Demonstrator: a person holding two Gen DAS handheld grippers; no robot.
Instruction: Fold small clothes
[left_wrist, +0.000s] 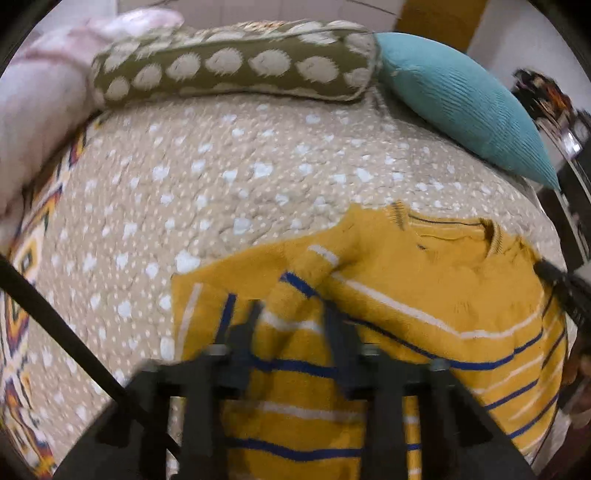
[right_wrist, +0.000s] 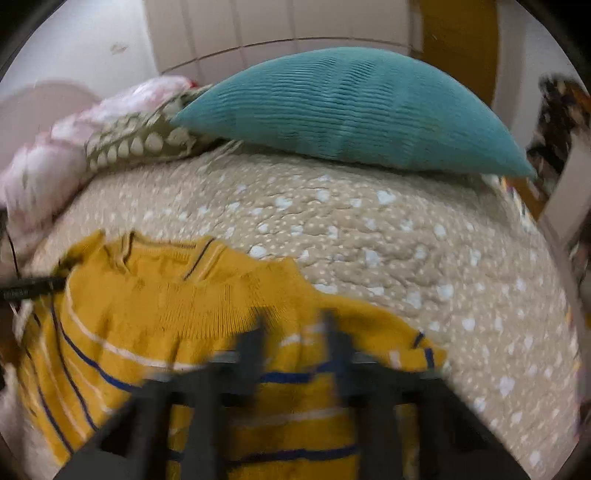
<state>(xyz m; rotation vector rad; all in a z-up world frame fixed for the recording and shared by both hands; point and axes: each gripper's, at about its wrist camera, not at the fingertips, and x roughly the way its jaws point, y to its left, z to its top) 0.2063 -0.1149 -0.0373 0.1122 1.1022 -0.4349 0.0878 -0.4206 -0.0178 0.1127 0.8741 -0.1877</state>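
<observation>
A small mustard-yellow knit sweater (left_wrist: 424, 295) with blue and white stripes lies on the beige dotted bedspread (left_wrist: 221, 177), collar toward the pillows. My left gripper (left_wrist: 291, 314) hovers over its left sleeve, jaws apart, with sleeve fabric bunched between the fingers. In the right wrist view the sweater (right_wrist: 166, 306) fills the lower left. My right gripper (right_wrist: 295, 325) is over its right sleeve and shoulder, jaws apart, blurred by motion. The other gripper's dark tip shows at the sweater's edge in each view.
An olive bolster with cream spots (left_wrist: 236, 66), a teal ribbed cushion (right_wrist: 354, 114) and a pink bundled blanket (left_wrist: 40, 99) lie along the head of the bed. A patterned blanket (left_wrist: 22, 277) borders the left side. The bed edge falls off at right.
</observation>
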